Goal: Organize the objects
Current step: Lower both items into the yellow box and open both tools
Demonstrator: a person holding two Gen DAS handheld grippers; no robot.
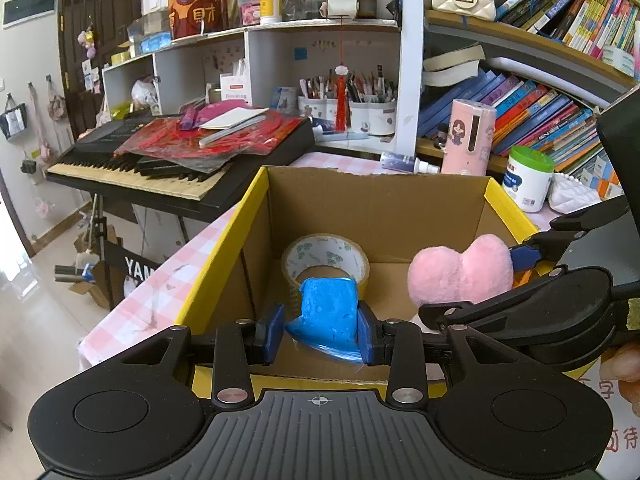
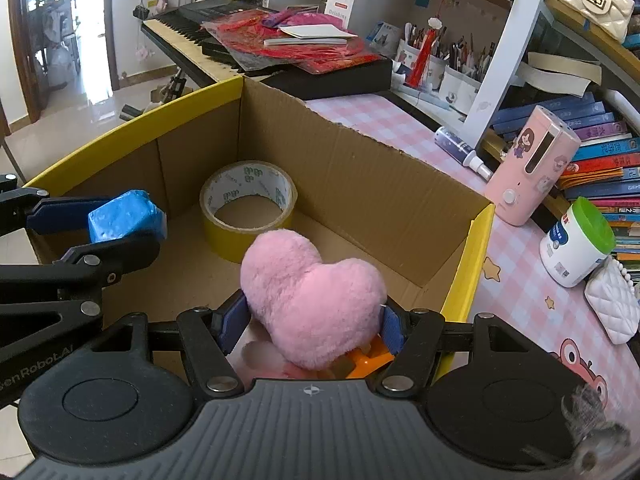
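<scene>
My left gripper (image 1: 321,334) is shut on a blue wrapped block (image 1: 328,312) and holds it over the near side of an open cardboard box (image 1: 376,204) with yellow rims. The block also shows in the right wrist view (image 2: 124,216). My right gripper (image 2: 312,320) is shut on a pink plush heart (image 2: 312,300), held above the box's near right part; the heart also shows in the left wrist view (image 1: 460,270). A roll of yellow tape (image 2: 248,208) lies flat on the box floor, also visible in the left wrist view (image 1: 326,258).
The box stands on a pink checked tablecloth (image 2: 520,292). Right of it are a pink dispenser (image 2: 532,172), a green-lidded tub (image 2: 576,240), a white quilted purse (image 2: 612,304) and a spray bottle (image 2: 460,152). Behind are bookshelves (image 1: 540,112), pen cups (image 1: 360,112) and a keyboard (image 1: 168,160).
</scene>
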